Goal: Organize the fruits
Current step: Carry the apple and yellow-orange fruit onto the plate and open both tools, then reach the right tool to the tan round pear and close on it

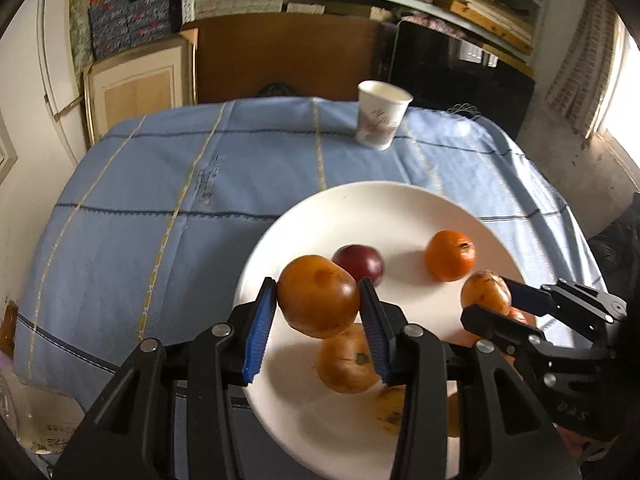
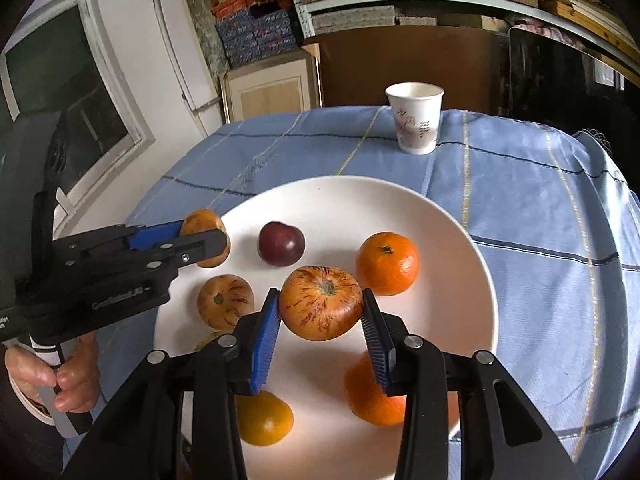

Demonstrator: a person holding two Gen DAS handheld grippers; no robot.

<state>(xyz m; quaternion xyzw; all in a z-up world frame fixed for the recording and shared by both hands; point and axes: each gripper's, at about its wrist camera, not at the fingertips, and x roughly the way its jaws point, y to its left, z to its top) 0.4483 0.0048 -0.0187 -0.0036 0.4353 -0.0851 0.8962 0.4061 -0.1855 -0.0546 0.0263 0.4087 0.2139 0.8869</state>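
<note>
Both claws are over a white plate point(image 2: 460, 216) that lies on a bench covered with a blue checked cloth point(image 2: 540, 208). The left claw point(image 1: 319, 309) pinches a smooth brownish-orange fruit point(image 1: 318, 296) between its blue pads and holds it clear of the plate, above the plate's left side. The right claw point(image 2: 320, 312) pinches a striped orange-red fruit point(image 2: 321, 302) stem-end up, lifted above the middle of the plate; in the left wrist view this claw shows at the right edge with the fruit in its tips. On the plate, a dark purple plum point(image 2: 281, 249) lies toward the far left, and a tangerine point(image 2: 387, 263) sits to its right, apart from it. A second striped fruit point(image 2: 225, 301) rests on the plate's left part, below the left claw's held fruit. Near the camera in the right wrist view, a yellow-orange fruit point(image 2: 265, 418) lies at the near left and another tangerine point(image 2: 374, 396) at the near right, partly hidden behind the right claw's finger. A white paper cup point(image 2: 416, 118) stands upright on the cloth at the far side of the bench, well apart from the plate. A hand point(image 2: 60, 376) grips the handle of the left claw at the left edge of that view.
</note>
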